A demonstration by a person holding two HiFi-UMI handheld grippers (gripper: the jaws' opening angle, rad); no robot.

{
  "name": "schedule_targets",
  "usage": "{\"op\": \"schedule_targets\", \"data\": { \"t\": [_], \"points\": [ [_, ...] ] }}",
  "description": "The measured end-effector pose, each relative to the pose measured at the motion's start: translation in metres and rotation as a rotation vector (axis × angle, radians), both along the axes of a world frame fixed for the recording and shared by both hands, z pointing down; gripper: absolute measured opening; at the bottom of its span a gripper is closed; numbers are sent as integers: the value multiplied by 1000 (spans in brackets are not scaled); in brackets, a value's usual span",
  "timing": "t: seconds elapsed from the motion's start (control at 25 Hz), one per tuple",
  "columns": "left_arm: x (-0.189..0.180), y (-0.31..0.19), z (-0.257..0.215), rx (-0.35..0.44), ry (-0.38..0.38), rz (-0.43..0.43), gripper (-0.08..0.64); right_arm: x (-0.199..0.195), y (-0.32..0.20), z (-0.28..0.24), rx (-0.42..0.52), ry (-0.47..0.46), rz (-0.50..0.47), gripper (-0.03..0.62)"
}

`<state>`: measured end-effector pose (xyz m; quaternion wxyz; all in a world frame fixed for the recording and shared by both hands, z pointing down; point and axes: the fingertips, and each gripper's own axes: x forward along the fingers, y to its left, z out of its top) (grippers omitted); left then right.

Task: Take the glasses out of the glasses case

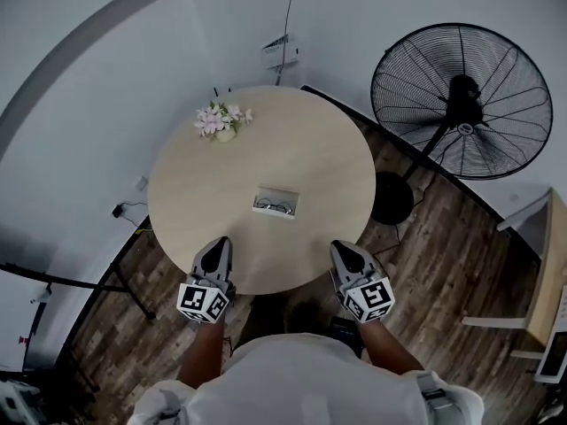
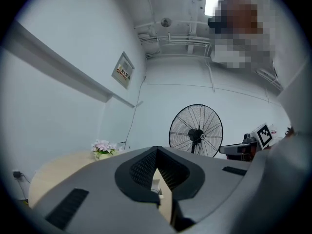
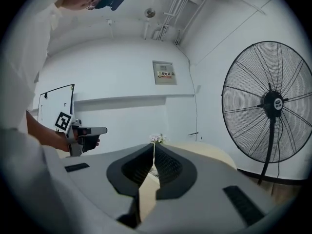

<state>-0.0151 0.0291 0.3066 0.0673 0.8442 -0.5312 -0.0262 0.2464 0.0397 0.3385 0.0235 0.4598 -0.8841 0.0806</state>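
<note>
Near the middle of the round pale wooden table (image 1: 204,193), a little toward its near edge: small white rectangular glasses case (image 1: 275,204), open on top, with dark thin-rimmed glasses (image 1: 272,207) lying inside. Bare tabletop on every side of the case, widest toward the table's left and far parts.

Over the table's near edge, left of the case: grey left gripper (image 1: 216,244), jaws closed tip to tip, gripping nothing. Over the same edge, right of the case: grey right gripper (image 1: 342,250), jaws likewise pressed together at the tips and empty. Both well apart from the case, with clear wood between.

At the table's far edge, toward its left: small pot of pink and white flowers (image 1: 221,120), well apart from the case.

Beyond the table's right side, on the dark plank floor (image 1: 443,273): large black pedestal fan (image 1: 461,100), its round base (image 1: 392,197) just beside the table's rim.

Behind the table, on the white wall: small white box (image 1: 280,53) with a cable running upward.

Left of the table, low down: black stand legs (image 1: 53,282) and a dark plug (image 1: 118,211).

Far to the table's right: pale wooden furniture (image 1: 554,264).
</note>
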Motion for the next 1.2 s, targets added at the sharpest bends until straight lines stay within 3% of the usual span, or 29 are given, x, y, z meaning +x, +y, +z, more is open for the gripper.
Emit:
{"op": "schedule_targets", "data": {
  "t": [0.2, 0.72, 0.96, 1.2],
  "points": [
    [-15, -31, 8, -12, -19, 33, 13, -17, -28, 1, -13, 20, 24, 25],
    [-70, -131, 26, -46, 22, 77, 12, -80, -131, 5, -60, 111, 74, 25],
    [-90, -173, 57, -135, 24, 135, 13, -110, -170, 2, -47, 177, 84, 25],
    [-107, -208, 86, -175, -12, 156, 13, -134, -203, 12, -48, 271, -2, 25]
  ]
}}
